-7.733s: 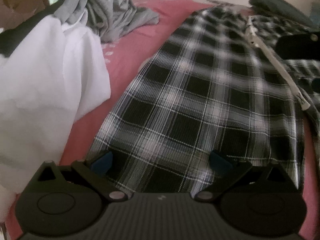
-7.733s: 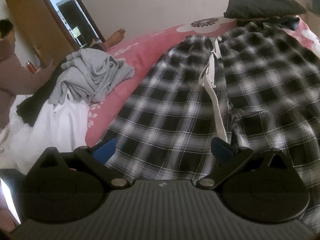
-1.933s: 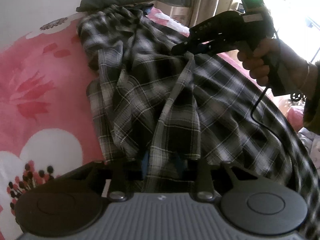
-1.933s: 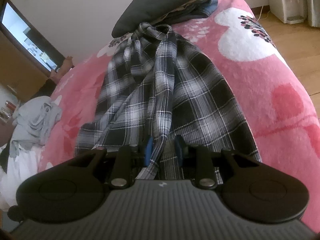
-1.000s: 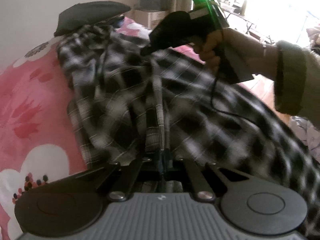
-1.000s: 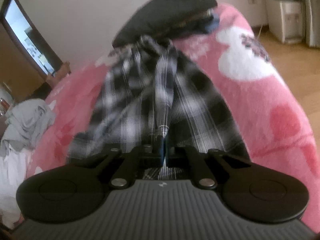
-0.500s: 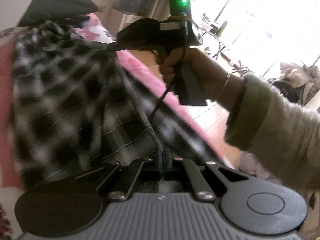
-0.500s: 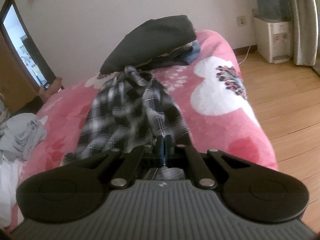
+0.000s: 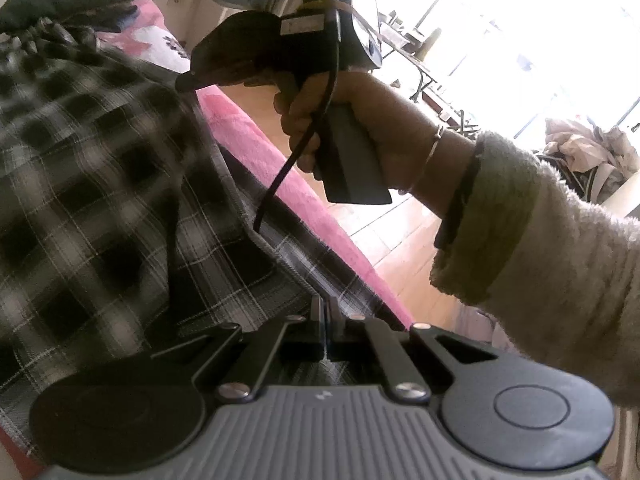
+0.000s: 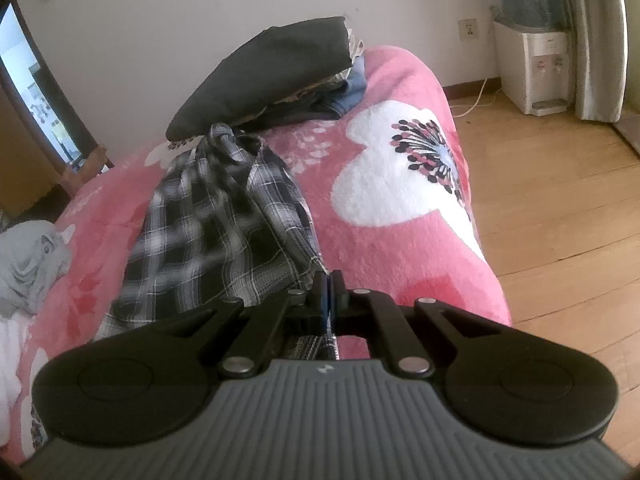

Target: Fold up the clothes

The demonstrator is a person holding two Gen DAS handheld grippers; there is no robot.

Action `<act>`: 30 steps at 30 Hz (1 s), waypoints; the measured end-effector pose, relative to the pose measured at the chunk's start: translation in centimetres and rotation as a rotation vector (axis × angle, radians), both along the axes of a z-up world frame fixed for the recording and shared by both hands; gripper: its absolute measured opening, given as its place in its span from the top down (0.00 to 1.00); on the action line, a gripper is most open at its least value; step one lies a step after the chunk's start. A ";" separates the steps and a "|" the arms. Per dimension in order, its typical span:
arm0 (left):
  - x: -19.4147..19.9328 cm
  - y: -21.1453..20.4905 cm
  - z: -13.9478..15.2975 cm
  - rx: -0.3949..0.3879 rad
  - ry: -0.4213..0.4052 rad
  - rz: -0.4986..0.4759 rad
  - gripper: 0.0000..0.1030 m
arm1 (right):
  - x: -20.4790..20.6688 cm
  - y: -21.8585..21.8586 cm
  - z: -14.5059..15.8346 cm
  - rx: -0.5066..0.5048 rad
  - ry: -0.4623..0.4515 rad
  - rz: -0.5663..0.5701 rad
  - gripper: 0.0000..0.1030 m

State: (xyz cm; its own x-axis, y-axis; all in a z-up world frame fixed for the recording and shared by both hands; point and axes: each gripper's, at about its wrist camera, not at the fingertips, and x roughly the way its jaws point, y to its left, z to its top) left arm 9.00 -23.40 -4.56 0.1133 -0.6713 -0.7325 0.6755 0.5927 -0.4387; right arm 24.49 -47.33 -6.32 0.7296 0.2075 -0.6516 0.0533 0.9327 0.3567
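Note:
Black-and-white plaid pants hang stretched above a pink flowered blanket. My left gripper is shut on an edge of the plaid cloth. In the left wrist view a person's hand holds the right gripper, whose tip pinches the pants higher up. In the right wrist view the pants trail back across the blanket toward a pile of folded clothes, and my right gripper is shut on their hem, a strip of plaid showing behind the jaws.
Dark folded clothes are stacked at the bed's far end. A grey garment lies bunched at the left. Right of the bed are a wooden floor and a white water dispenser. A light fuzzy sleeve fills the right of the left wrist view.
Both grippers have pulled back from the bed's far end with the pants, drawing them taut. The left wrist view has swung right, bringing the hand and sleeve closer.

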 end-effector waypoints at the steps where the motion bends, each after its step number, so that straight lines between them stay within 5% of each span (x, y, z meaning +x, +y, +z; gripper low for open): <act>1: 0.1 -0.2 -0.3 0.004 0.005 0.000 0.99 | 0.1 0.0 -0.2 -0.007 0.006 0.004 1.00; 9: 0.2 -1.5 -2.4 0.028 0.059 -0.031 0.97 | 0.6 0.3 -2.3 -0.043 0.048 0.002 1.00; 11: 0.2 -0.9 -2.2 0.009 0.075 -0.043 0.85 | 0.3 0.1 -2.1 -0.034 0.045 -0.009 0.97; 13: 0.2 0.7 -1.1 -0.034 0.069 -0.043 0.57 | -0.4 -0.3 -1.5 -0.018 0.030 -0.029 0.88; 16: 0.5 3.3 0.4 -0.093 0.072 -0.041 0.45 | -2.6 -1.1 -0.2 -0.035 -0.015 -0.099 0.78; 21: 2.8 8.9 2.7 -0.149 0.133 -0.015 0.38 | -6.5 -2.2 1.9 -0.091 -0.057 -0.197 0.78; 30: 5.8 18.9 5.1 -0.204 0.009 0.257 0.38 | -13.1 -1.3 5.4 -0.218 -0.038 -0.401 0.78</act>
State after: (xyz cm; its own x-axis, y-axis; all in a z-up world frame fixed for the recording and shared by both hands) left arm 14.76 -4.49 0.52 0.2918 -0.7546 -0.5878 0.5109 0.6424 -0.5712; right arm 11.44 -48.66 -0.93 0.7487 -0.2352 -0.6198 0.4158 0.8947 0.1628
